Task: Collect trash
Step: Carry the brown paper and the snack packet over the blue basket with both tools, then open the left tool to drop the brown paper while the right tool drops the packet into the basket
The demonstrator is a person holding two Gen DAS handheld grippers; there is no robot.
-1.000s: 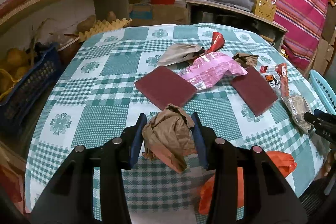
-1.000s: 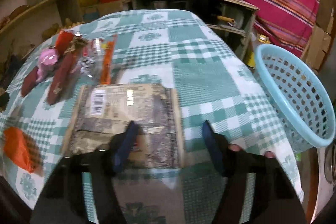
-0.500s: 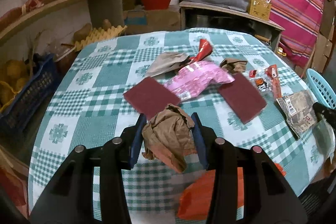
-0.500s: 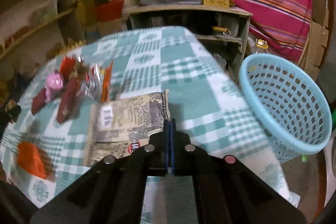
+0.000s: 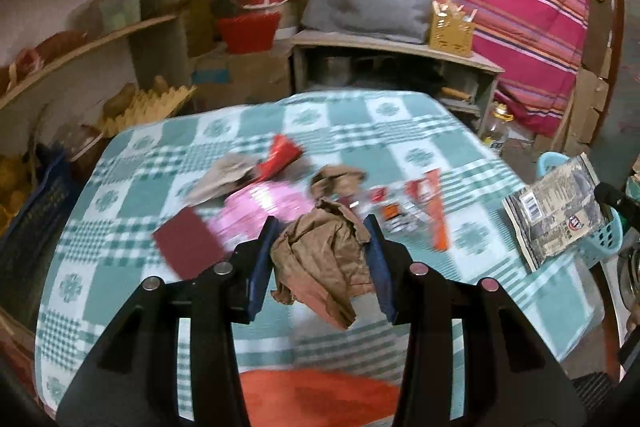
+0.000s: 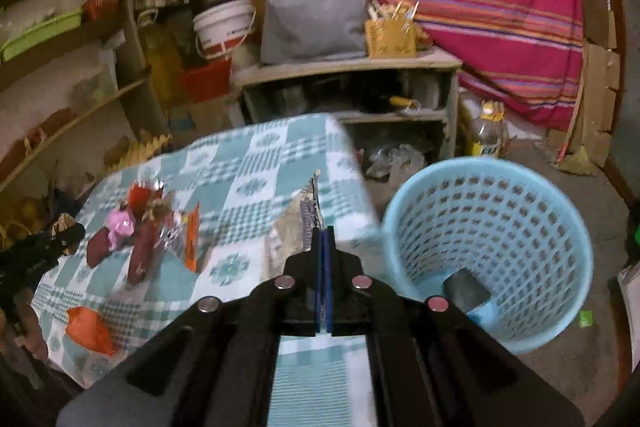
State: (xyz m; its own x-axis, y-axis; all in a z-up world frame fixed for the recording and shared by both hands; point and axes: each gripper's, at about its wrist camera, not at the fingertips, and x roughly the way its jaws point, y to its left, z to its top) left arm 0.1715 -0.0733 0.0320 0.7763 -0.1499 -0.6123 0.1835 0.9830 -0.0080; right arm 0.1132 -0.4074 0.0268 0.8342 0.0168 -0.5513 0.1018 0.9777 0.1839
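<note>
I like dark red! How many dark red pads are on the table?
2. One dark red pad lies left of the pink wrapper, the other right of it. Trash may hide more.

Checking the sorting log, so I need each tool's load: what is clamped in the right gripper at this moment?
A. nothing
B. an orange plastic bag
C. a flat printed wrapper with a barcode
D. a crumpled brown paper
C: the right gripper has its jaws closed on the edge of the flat printed wrapper, lifted near the blue basket.
</note>
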